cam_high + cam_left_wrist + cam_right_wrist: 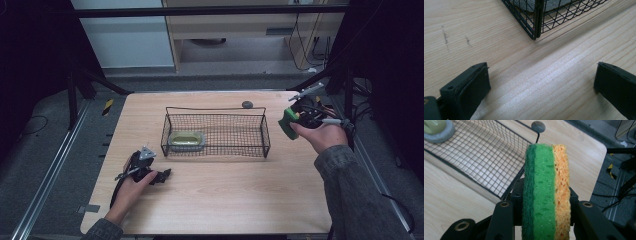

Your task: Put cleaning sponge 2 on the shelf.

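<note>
Two black jaws of the right gripper [544, 220] are pressing from either side on an upright green-and-orange layered kitchen sponge [546, 192], which is standing on edge between them, green scouring face to one pad, orange foam to the other. The sponge is being carried above the table, just beside the right end of the black wire-mesh rectangular basket [215, 131] and clear of its rim. Judged from this, the step in hand is delivery into the basket: the grip should be kept firm but not crushing, the sponge should be lifted over the end wall before any lowering, and release should come only once it is inside the mesh, apart from the olive-green oval dish [186, 140] lying at the far end from these fingers. The right hand [322, 134] is holding its gripper raised, jaws pointing toward the basket. The left gripper [162, 176] is resting low on the pale wooden tabletop [549, 75], jaws wide apart and empty, the basket corner ahead of its fingers.
</note>
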{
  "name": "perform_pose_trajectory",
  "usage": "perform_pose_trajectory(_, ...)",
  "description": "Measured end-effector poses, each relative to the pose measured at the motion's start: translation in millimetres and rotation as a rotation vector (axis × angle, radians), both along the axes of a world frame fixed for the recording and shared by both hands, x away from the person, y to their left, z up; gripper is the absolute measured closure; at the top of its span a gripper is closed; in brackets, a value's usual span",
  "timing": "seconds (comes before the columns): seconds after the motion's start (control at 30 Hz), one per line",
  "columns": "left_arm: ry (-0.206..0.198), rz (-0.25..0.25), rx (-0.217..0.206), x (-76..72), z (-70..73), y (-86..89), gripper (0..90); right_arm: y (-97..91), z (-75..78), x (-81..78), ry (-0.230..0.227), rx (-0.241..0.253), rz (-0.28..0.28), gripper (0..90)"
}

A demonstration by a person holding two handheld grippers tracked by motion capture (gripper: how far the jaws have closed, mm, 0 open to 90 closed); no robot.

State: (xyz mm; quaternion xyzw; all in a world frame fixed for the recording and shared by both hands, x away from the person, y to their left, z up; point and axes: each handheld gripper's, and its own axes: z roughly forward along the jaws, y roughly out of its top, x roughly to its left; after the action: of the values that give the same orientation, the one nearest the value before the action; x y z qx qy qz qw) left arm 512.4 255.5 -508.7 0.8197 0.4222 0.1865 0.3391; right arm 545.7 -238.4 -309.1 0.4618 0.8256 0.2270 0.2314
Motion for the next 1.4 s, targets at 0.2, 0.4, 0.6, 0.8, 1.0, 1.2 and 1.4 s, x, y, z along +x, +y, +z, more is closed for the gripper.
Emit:
perform_pose_trajectory(0.2,0.001,0.0,0.0,0.0,0.1,0.0,0.0,8.2,4.9,9.3,-0.026,-0.002,0.01,64.2)
perform_pose_trajectory(0.4,0.001,0.0,0.0,0.0,0.1,0.0,0.0,17.2,9.2,15.9,-0.037,-0.021,0.023,64.2)
perform_pose_trajectory(0.6,0.001,0.0,0.001,-0.1,0.1,-0.1,0.0,26.7,11.7,21.0,-0.038,-0.042,0.042,64.2)
perform_pose_trajectory(0.8,0.002,0.0,0.002,-0.1,0.3,0.0,0.0,35.7,15.1,27.3,-0.056,-0.046,0.053,64.2)
perform_pose_trajectory(1.0,0.002,0.0,0.002,-0.2,0.3,0.0,0.0,42.8,15.2,34.4,-0.062,-0.042,0.061,64.2)
perform_pose_trajectory(1.2,0.002,0.0,0.003,-0.2,0.3,0.0,0.0,49.5,10.1,39.9,-0.054,-0.039,0.075,64.2)
perform_pose_trajectory(1.4,0.002,0.0,0.003,-0.2,0.3,0.0,0.0,55.1,4.2,45.2,-0.042,-0.028,0.088,64.2)
